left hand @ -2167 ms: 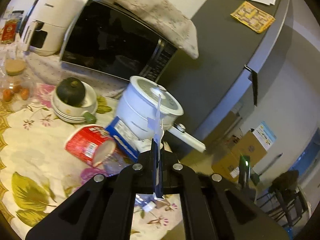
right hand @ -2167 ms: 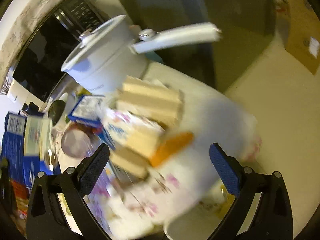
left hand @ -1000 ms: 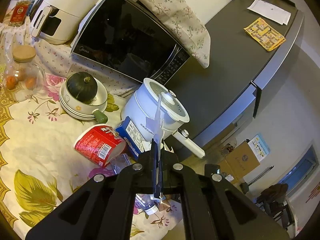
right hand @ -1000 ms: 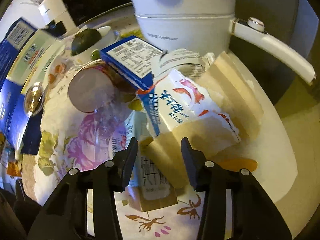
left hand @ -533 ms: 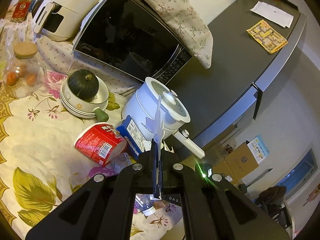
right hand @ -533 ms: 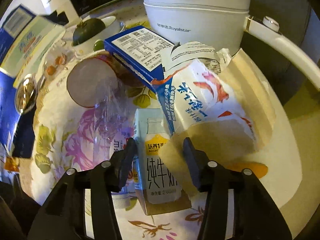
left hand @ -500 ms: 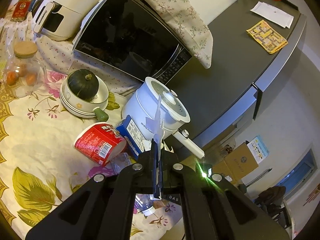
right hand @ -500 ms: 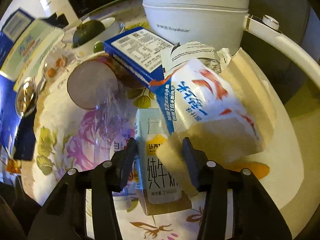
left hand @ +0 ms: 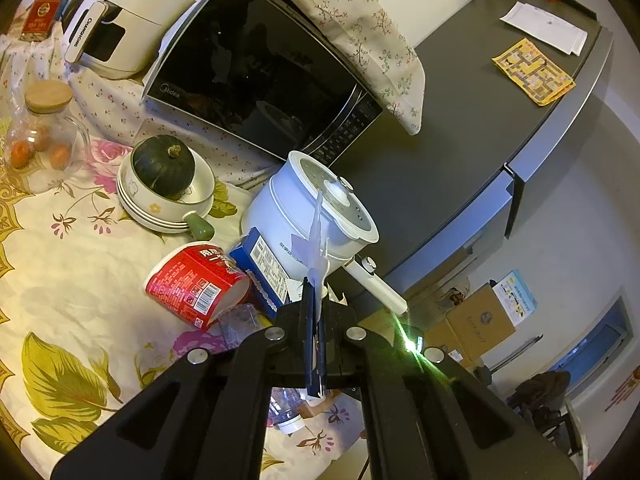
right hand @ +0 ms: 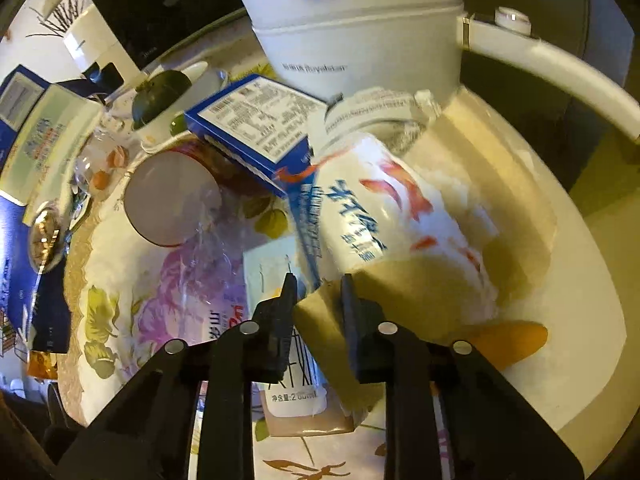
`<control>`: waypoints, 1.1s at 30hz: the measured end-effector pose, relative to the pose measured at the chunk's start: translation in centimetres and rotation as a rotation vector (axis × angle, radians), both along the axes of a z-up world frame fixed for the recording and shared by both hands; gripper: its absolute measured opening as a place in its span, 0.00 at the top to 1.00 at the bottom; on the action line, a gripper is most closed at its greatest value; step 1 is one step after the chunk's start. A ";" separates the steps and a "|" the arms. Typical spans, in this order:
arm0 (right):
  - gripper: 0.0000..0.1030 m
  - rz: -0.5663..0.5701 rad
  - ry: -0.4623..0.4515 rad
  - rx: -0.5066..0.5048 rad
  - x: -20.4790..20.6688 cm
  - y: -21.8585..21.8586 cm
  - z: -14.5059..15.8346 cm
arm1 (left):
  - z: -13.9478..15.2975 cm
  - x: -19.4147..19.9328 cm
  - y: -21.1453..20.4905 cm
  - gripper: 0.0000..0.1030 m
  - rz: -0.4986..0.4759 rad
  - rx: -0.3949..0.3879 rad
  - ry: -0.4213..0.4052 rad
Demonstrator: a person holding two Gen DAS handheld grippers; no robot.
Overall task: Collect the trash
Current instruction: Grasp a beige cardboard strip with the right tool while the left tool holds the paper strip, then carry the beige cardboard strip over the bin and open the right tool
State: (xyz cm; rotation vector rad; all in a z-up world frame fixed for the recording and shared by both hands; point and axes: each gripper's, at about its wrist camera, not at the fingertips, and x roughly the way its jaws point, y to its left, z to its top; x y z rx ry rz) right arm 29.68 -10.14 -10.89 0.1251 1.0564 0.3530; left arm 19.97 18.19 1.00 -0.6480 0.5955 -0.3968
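Observation:
My right gripper (right hand: 319,292) is closing its jaws on the brown flap (right hand: 400,292) of a torn white carton (right hand: 380,208) with blue print; the flap's corner fills the gap and touches both pads. Under it lie a small milk carton (right hand: 296,396) and a clear crushed bottle (right hand: 208,264). A red cup (left hand: 192,284) lies on its side beside a blue box (left hand: 264,264). My left gripper (left hand: 314,292) is shut on a thin flat blue-and-white sheet (left hand: 318,232), seen edge-on; it shows as a blue-and-white package (right hand: 36,136) in the right wrist view.
A white electric pot (left hand: 316,216) with a long handle stands just behind the trash. Behind it are a microwave (left hand: 248,72), an air fryer (left hand: 132,8), a squash in stacked bowls (left hand: 164,164) and a glass jar (left hand: 40,128). A grey fridge (left hand: 460,120) rises beyond the table's right edge.
The right gripper's jaws have narrowed from a wide gap to a close one around the carton's brown flap. The left gripper has kept still with its sheet.

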 end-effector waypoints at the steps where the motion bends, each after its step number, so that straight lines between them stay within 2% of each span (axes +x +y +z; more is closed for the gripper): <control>1: 0.83 0.001 -0.014 0.003 -0.2 0.1 0.5 | 0.0 0.0 0.0 0.99 0.000 -0.002 -0.002; 6: 0.87 -0.017 -0.070 0.019 -0.9 -0.4 2.9 | 0.3 -0.3 0.0 0.99 0.002 -0.005 -0.013; 8: 0.92 -0.026 -0.090 0.024 -1.3 -0.4 3.9 | 0.4 -0.4 -0.1 0.99 0.002 -0.007 -0.018; 13: 0.95 -0.032 -0.126 0.011 -2.5 -0.7 5.9 | 0.6 -0.7 -0.2 0.99 0.000 -0.008 -0.022; 25: 0.96 -0.073 -0.183 0.054 -5.1 -1.4 9.0 | 1.4 -1.5 -0.9 0.99 -0.021 -0.011 -0.049; 33: 0.96 -0.119 -0.264 0.081 -9.4 -3.7 12.6 | 2.6 -2.8 -3.3 0.99 -0.076 -0.003 -0.087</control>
